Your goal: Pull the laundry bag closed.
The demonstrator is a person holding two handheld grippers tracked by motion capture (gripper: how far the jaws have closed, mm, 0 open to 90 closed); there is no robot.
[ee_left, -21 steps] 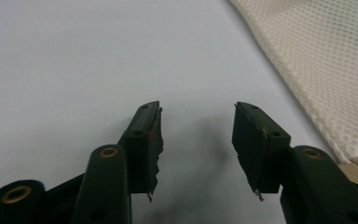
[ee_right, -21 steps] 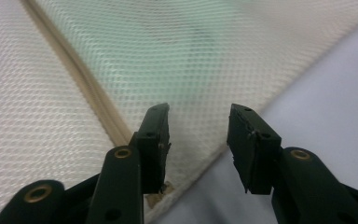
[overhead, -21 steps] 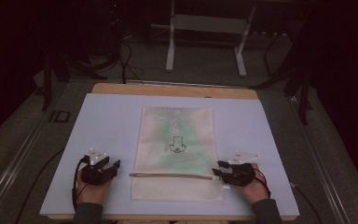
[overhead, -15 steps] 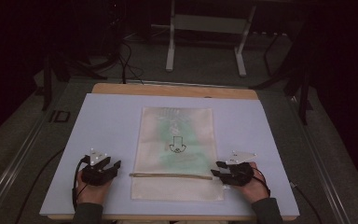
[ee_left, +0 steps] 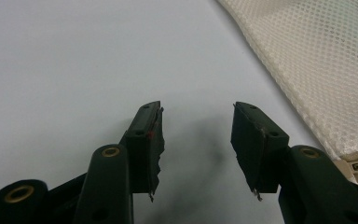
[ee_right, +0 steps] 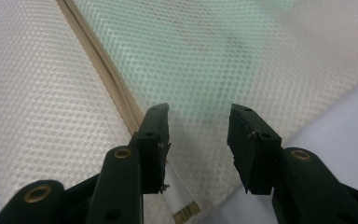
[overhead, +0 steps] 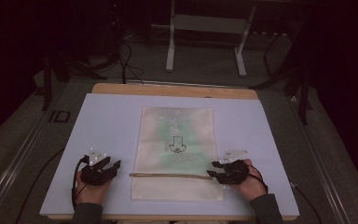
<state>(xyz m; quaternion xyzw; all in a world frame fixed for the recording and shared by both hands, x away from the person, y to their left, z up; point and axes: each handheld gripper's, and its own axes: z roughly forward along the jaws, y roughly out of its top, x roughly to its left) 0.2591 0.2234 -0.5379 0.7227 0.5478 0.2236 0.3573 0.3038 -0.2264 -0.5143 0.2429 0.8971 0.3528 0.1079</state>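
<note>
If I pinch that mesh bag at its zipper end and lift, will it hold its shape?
Probably not: the mesh bag lies flat and thin, so it should droop. Its open weave looks grippable, not slippery. Likely light, so pushing may slide it whole.

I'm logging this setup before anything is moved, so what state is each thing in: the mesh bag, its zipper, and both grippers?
Mesh bag: flat on the table, something green inside.
Zipper: runs straight across the bag's near part; looks closed.
Left gripper: jaws open, empty, over bare table beside the bag.
Right gripper: jaws open, empty, over the bag's edge by the zipper's end.
</note>
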